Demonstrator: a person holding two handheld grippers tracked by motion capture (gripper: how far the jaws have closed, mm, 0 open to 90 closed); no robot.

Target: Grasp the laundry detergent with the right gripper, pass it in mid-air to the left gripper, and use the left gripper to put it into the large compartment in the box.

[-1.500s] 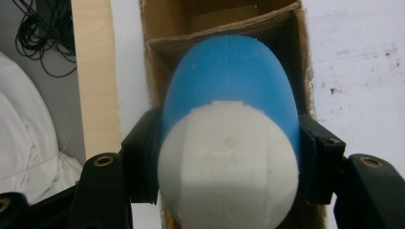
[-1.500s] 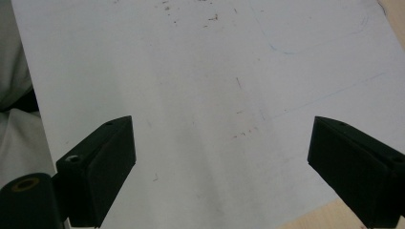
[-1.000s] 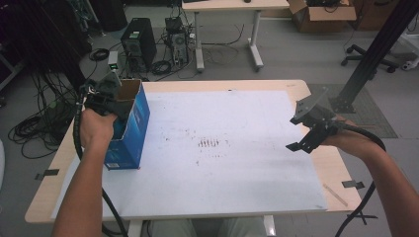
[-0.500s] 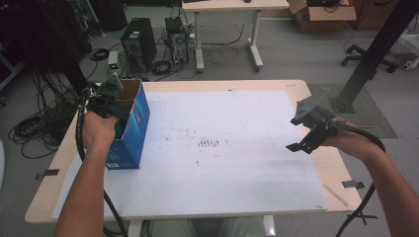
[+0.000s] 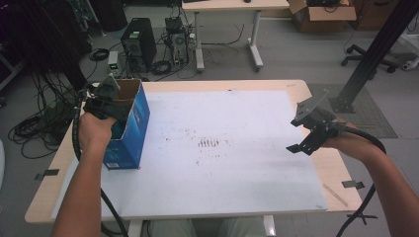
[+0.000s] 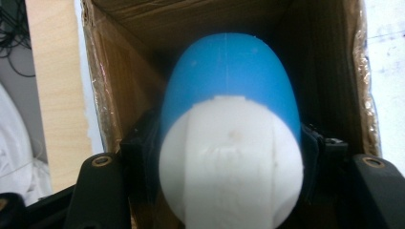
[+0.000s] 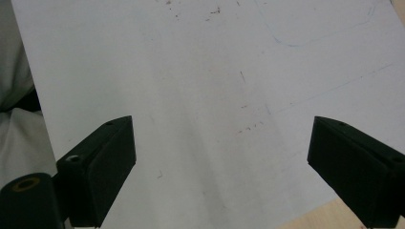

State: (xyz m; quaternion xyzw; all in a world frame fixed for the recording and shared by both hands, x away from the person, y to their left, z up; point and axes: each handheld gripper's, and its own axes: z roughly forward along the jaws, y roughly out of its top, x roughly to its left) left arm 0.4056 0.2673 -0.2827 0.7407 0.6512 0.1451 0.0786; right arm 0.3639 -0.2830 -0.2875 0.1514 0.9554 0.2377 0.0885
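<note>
The left gripper (image 6: 229,191) clamps a rounded blue-and-white plastic object (image 6: 230,138) above the open brown cardboard box (image 6: 119,81).

My left hand-held gripper (image 6: 229,191) clamps a blue-and-white rounded object (image 6: 230,143), too blurred and close to identify, its lower end cut off by the frame. It hides the floor of the open cardboard box (image 6: 114,81). From above, the box wall (image 5: 131,126) conceals it.
</note>
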